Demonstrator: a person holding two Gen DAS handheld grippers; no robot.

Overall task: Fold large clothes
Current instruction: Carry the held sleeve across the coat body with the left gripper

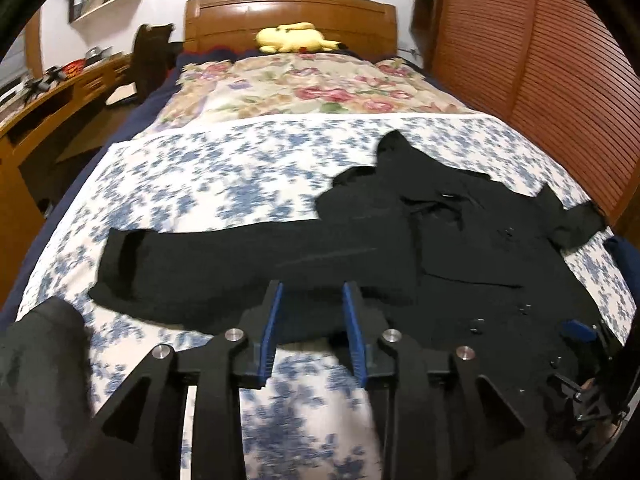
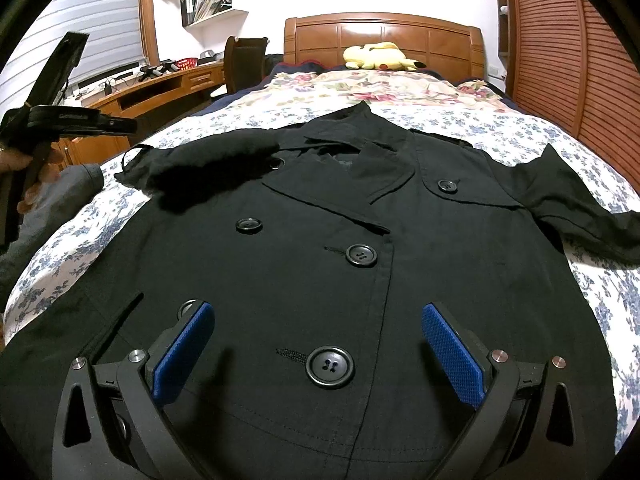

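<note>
One black coat point(image 2: 360, 240) lies front-up on the bed point(image 2: 520, 128), spread over the blue-flowered sheet, collar toward the wooden headboard point(image 2: 384, 34). Five buttons show on its front in the right wrist view; the largest point(image 2: 330, 366) sits between the fingers of the right gripper point(image 2: 318, 350). Those two blue-padded fingers point(image 2: 182, 354) stand wide apart just above the coat's lower front, holding nothing. One sleeve point(image 1: 208, 264) stretches out flat to the coat's left side; the other point(image 2: 576, 204) lies out to the right.

The left gripper point(image 1: 313, 322) hovers over the sleeve's near edge, its two fingers point(image 1: 270, 328) a narrow gap apart with nothing between them. One yellow plush toy point(image 1: 294, 38) rests against the headboard, on a flowered quilt point(image 1: 304, 88).
</note>
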